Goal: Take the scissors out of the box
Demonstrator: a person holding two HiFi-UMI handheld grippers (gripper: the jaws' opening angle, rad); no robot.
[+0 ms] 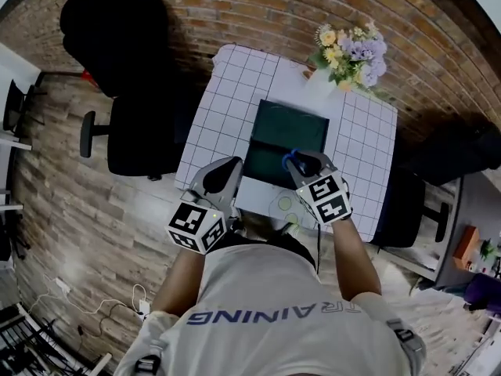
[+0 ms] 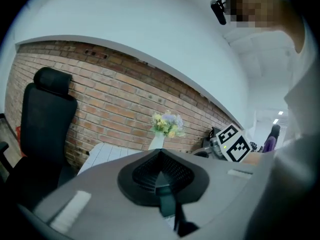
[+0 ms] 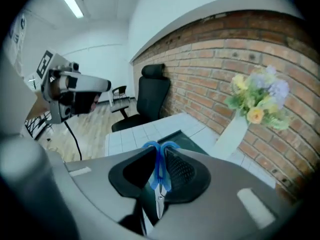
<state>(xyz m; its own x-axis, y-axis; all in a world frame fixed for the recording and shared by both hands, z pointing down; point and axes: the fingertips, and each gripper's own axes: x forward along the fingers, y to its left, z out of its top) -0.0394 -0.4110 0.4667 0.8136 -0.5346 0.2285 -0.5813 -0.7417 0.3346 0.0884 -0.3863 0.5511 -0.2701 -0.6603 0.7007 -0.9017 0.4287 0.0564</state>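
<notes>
Pinches the blue scissors point(image 3: 158, 183) tight in the right gripper point(image 3: 159, 153), round handles poking out in front and blades pointing back. Holds them up over the near part of the dark green box point(image 1: 262, 143) on the checked table point(image 1: 227, 84). Holds the left gripper point(image 2: 161, 159) beside it, jaws pressed together with nothing inside.

Scissors point(image 3: 159, 168): blue handles
Box point(image 1: 286, 128): dark green
Desk point(image 1: 227, 92): white, grey grid
Wall point(image 1: 258, 12): red brick
Flowers point(image 1: 354, 49): yellow, lilac
Chair point(image 1: 139, 131): black
</notes>
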